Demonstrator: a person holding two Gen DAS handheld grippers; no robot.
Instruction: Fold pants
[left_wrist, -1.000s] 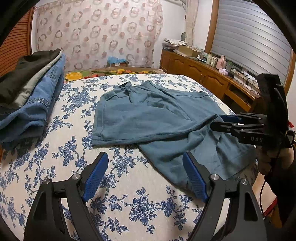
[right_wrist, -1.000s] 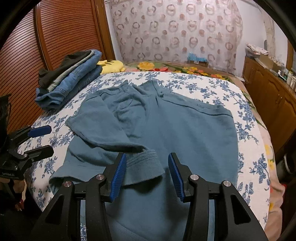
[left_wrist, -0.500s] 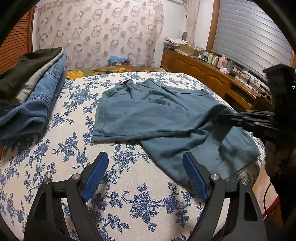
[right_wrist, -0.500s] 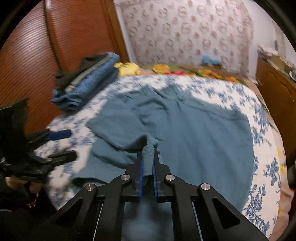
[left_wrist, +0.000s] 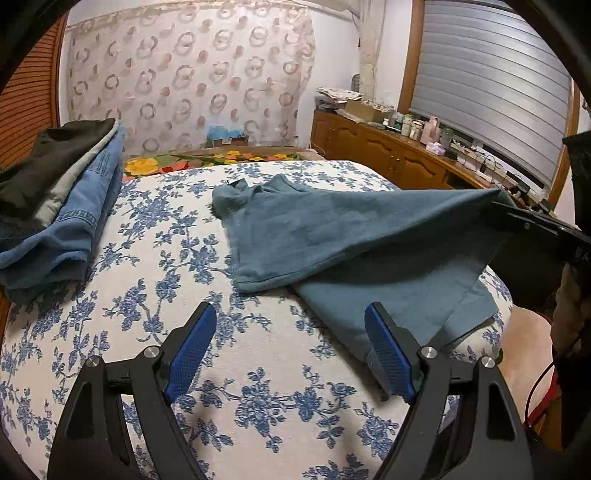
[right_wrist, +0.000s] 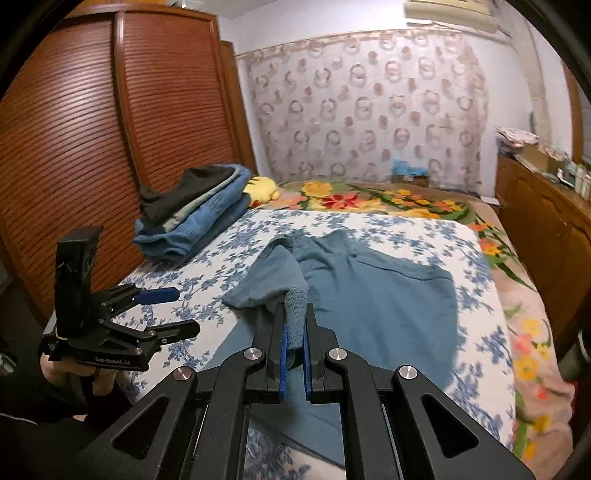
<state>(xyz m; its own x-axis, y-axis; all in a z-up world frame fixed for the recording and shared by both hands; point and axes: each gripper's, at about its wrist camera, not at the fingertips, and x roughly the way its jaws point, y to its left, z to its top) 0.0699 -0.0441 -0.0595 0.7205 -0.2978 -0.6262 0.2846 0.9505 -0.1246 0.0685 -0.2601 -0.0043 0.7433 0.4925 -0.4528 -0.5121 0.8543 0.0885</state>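
Note:
Teal pants (left_wrist: 332, 236) lie on a bed with a blue-flowered sheet (left_wrist: 155, 258), waistband toward the far end. My right gripper (right_wrist: 295, 314) is shut on the hem of one leg (right_wrist: 295, 295) and holds it up off the bed, so the leg hangs as a taut sheet. In the left wrist view the right gripper (left_wrist: 498, 206) shows at the right with the cloth draped from it. The other leg (right_wrist: 388, 314) lies flat. My left gripper (left_wrist: 290, 314) stands open above the near part of the sheet with nothing between its fingers, left of the pants; the right wrist view also shows the left gripper (right_wrist: 177, 310).
A stack of folded jeans and dark clothes (left_wrist: 62, 206) sits at the bed's far left, with a yellow plush toy (right_wrist: 260, 188) behind it. A flowered blanket (right_wrist: 369, 199) covers the far end. A slatted wooden wardrobe (right_wrist: 92, 147) stands left, a wooden cabinet (left_wrist: 388, 158) right.
My right gripper closed on the leg hem, then lifted it and drew it back off the bed. The left gripper stayed open in the same place.

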